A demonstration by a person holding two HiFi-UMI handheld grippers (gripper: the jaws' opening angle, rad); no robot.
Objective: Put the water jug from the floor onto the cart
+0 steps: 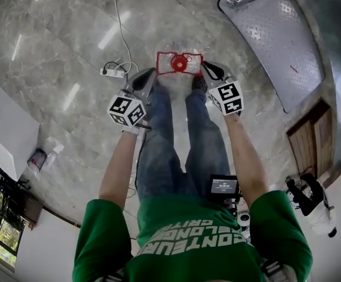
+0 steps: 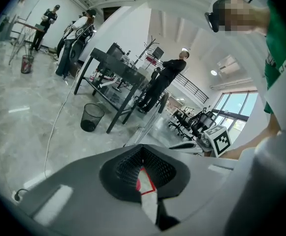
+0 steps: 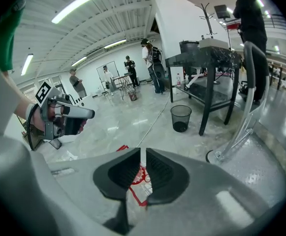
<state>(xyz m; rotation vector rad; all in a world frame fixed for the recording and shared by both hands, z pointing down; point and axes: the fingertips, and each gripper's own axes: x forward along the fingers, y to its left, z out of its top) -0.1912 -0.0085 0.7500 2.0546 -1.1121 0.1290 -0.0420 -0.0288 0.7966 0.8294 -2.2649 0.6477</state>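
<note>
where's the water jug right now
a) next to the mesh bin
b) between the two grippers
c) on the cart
b: the head view shows the water jug with its red cap between the left gripper and the right gripper, well apart from the cart.

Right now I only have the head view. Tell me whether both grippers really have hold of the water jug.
Observer: In the left gripper view, the left gripper has its jaws shut on a thin, red-edged strip of the water jug.
Operator: Now check the right one.
Observer: The right gripper has its pads on either side of a thin clear edge of the jug, and they look pressed on it.
Operator: Report what stands ahead, off my view.
Observer: In the right gripper view, left of the cart, a wire wastebasket stands on the floor beside a black table.
</note>
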